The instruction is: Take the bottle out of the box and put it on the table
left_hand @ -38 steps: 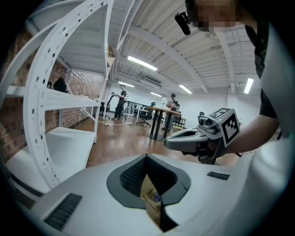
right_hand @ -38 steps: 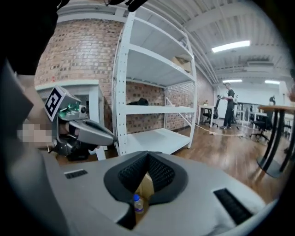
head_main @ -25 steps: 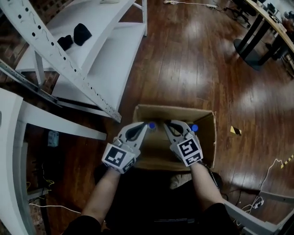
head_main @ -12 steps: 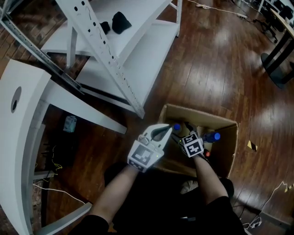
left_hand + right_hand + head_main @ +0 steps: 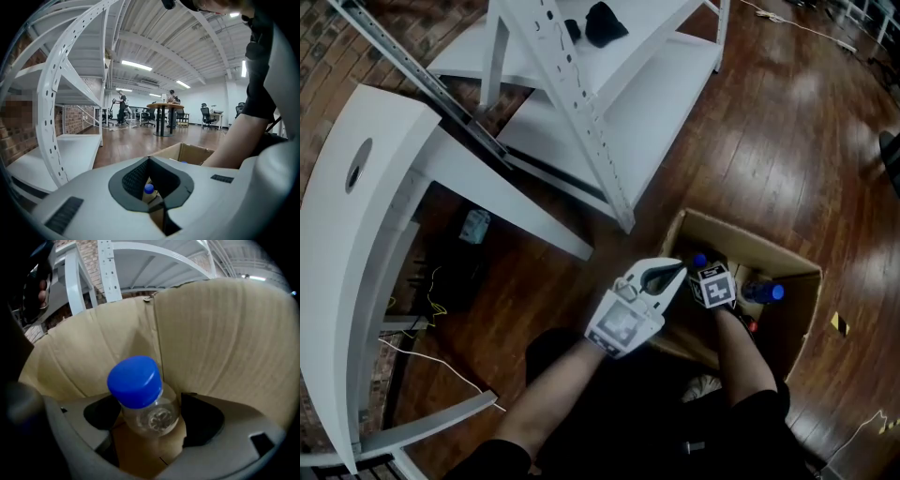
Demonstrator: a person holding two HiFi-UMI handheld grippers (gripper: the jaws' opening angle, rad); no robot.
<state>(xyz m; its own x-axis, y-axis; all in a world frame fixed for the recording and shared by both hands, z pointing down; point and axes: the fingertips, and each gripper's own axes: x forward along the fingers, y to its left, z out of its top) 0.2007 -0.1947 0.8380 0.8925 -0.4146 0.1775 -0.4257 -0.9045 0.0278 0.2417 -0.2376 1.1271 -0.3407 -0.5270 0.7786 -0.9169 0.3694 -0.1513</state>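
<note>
Right hand-held gripper has just been opening, jaws apart around the bottle; squeeze under the cap, lift slowly.

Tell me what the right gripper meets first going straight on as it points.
The bottle, probably: it stands between the right gripper's jaws, which have just been opening and aren't pressing it. The box wall lies behind.

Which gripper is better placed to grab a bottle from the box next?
Right. The right gripper is inside the cardboard box, its jaws just opened either side of a blue-capped bottle; the left gripper hovers at the rim, shut.
</note>
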